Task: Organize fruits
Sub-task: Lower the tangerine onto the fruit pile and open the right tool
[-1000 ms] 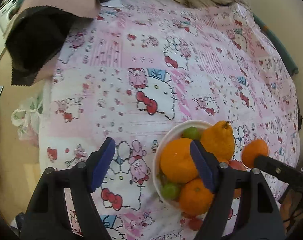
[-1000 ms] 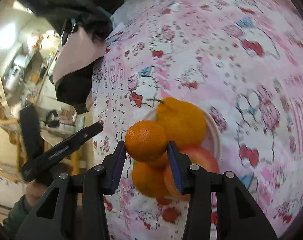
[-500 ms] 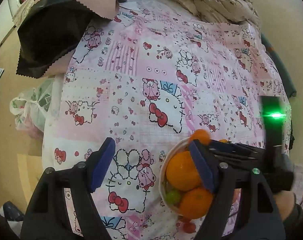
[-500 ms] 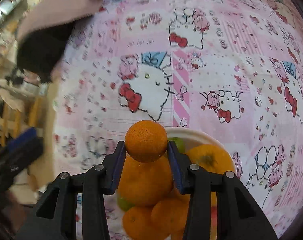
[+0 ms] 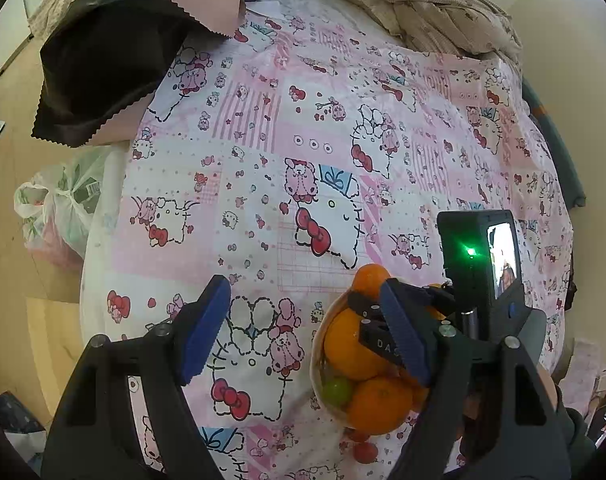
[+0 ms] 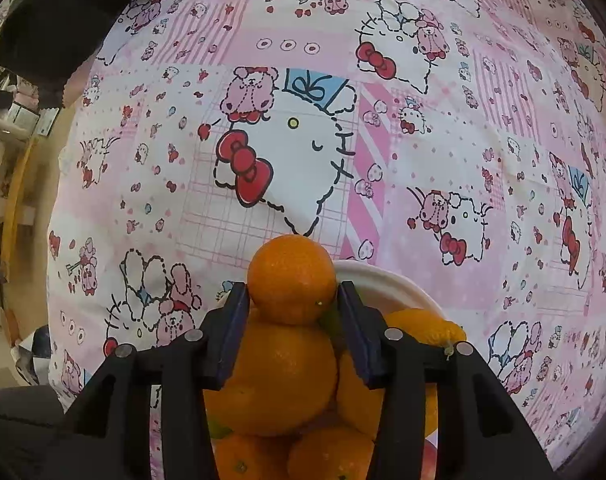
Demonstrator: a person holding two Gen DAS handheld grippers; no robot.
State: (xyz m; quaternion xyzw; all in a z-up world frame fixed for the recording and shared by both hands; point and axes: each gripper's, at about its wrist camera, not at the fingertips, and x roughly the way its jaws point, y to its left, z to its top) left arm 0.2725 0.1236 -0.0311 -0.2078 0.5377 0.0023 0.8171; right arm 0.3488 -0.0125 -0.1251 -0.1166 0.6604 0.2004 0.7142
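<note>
- The right gripper has its two blue-padded fingers pressed on both sides of a small mandarin; the jaws are clamped on this fruit.
- The mandarin is held at the top of the fruit pile, and its underside touches a larger orange that lies in the white bowl.
- In the right wrist view the bowl is seen only in part, behind the fingers; its white rim shows to the right of the mandarin.
- To the right of the larger orange there is a yellow-orange citrus with a pointed end, and more oranges lie lower in the bowl.
- The left gripper is above the bed, just to the left of the bowl. Its jaws stand wide apart and nothing is between them.
- In the left wrist view the right gripper comes in from the right side over the bowl, with the mandarin at its tip. A black camera unit with a green light is mounted on it.
- The bowl in this view holds the larger orange, another orange below it and a small green fruit at the left edge.
- The bowl stands on a pink and white cartoon-printed bedsheet.
- A black and pink cloth lies at the far left corner of the bed, and a plastic bag is on the floor beside the bed.
</note>
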